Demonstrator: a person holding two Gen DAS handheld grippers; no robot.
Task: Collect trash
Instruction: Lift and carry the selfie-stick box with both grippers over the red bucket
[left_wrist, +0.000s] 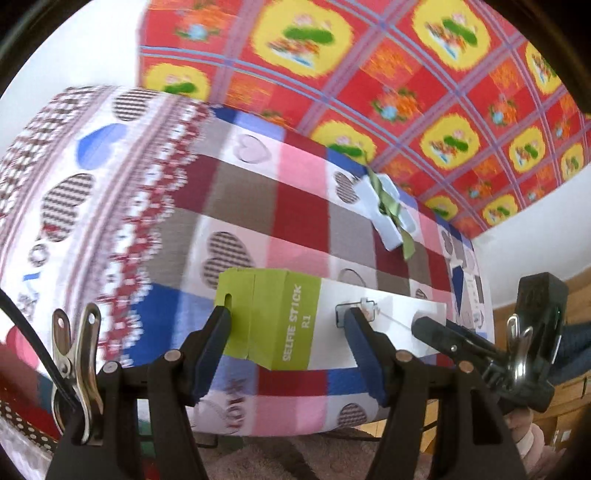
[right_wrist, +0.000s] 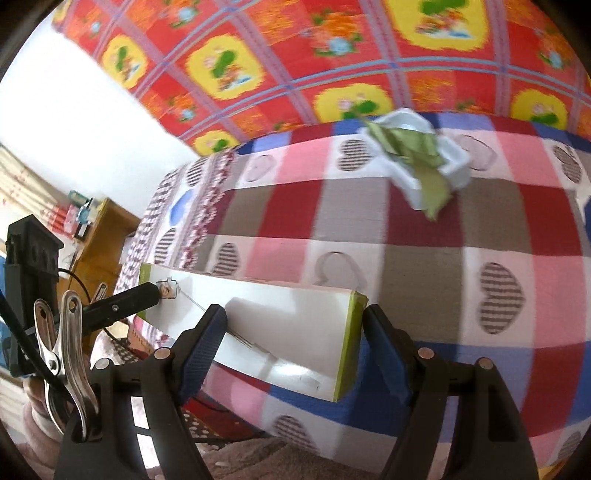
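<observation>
A long white box with a green end, printed "SELFIE STICK R1" (left_wrist: 266, 314), hangs just above the bed's front edge, carried by both grippers. My left gripper (left_wrist: 288, 317) is shut on its green end, blue pads pressing on it. My right gripper (right_wrist: 295, 317) is shut on the opposite end of the same box (right_wrist: 288, 332). Each view shows one finger of the other gripper at the box's far end: the right one (left_wrist: 443, 334) and the left one (right_wrist: 125, 301). Farther back on the bed lies a crumpled white tray holding green scraps (left_wrist: 388, 210) (right_wrist: 417, 162), apart from both grippers.
The bed wears a checked cover with hearts (left_wrist: 236, 192) (right_wrist: 424, 229). A red and yellow floral blanket (left_wrist: 369, 74) (right_wrist: 295, 55) lies behind it. Wooden furniture (right_wrist: 99, 243) stands beside the bed against a white wall. Brown carpet (left_wrist: 295, 454) lies below.
</observation>
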